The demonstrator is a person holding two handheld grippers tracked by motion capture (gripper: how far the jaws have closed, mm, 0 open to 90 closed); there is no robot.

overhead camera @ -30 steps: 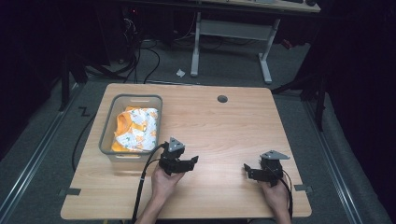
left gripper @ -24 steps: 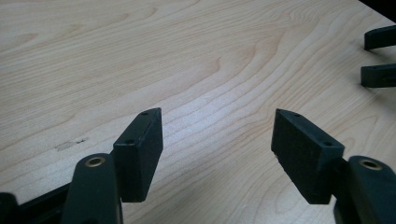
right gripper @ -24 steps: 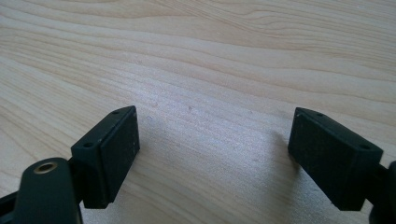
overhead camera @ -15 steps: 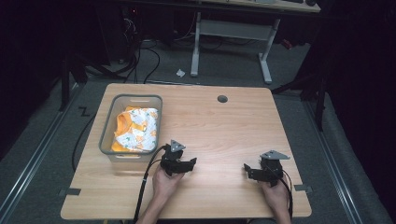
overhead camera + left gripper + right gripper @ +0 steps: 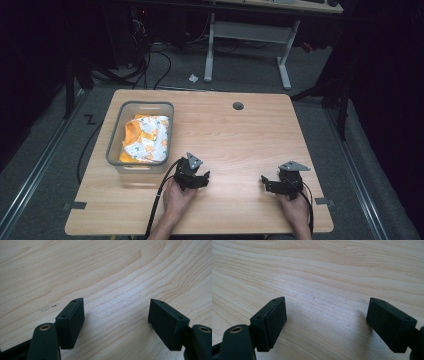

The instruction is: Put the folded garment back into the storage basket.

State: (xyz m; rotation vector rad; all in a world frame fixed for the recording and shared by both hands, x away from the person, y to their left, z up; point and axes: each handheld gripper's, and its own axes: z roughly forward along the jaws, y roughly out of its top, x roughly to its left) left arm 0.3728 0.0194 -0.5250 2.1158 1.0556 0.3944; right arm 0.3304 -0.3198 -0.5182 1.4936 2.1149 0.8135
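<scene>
Two grippers sat low in the frame on the wooden table [image 5: 240, 135]. Left gripper [image 5: 199, 180], lower centre-left: jaws apart, had just been opening further, nothing between them but bare wood. Right gripper [image 5: 270, 184], lower right: jaws wide apart, empty. Grey bin [image 5: 116, 145], left of centre, held an orange-and-white patterned cloth [image 5: 146, 140], near the left gripper.

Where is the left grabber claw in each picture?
High view: the left gripper sits low and left of middle, in the person's left hand, just right of the grey bin.
Left gripper view: its two black jaws rise from the bottom corners, wide apart, nothing between them.
Right gripper view: I cannot find it; those jaws are the right gripper's.
Shared landmark: the light wooden table.
</scene>
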